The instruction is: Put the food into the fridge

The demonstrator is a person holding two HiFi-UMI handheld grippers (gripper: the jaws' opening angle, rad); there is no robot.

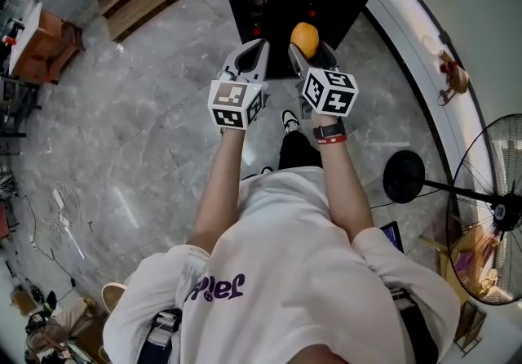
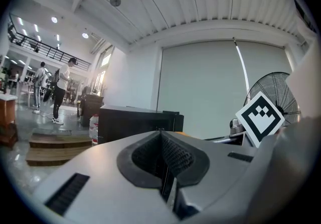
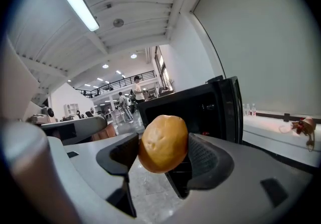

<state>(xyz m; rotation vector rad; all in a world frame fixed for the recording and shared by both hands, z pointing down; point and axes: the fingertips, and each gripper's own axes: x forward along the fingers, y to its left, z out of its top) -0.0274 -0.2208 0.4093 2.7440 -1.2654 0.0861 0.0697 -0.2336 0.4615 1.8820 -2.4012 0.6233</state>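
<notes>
Only lettering seen: purple print [image 1: 216, 287] on front of white shirt [image 1: 302, 224], head view. It's upside down to cam, script style, a few chars, partly creased, so not legible w/ confidence and no reading logged. Left cube [image 1: 235, 104] and right cube [image 1: 329, 91] carry b/w square code patterns only, no letters or digits; same sort of pattern shows on right cube in left gripper view. Elsewhere nothing readable in any view, bg detail too small or blurred.
</notes>
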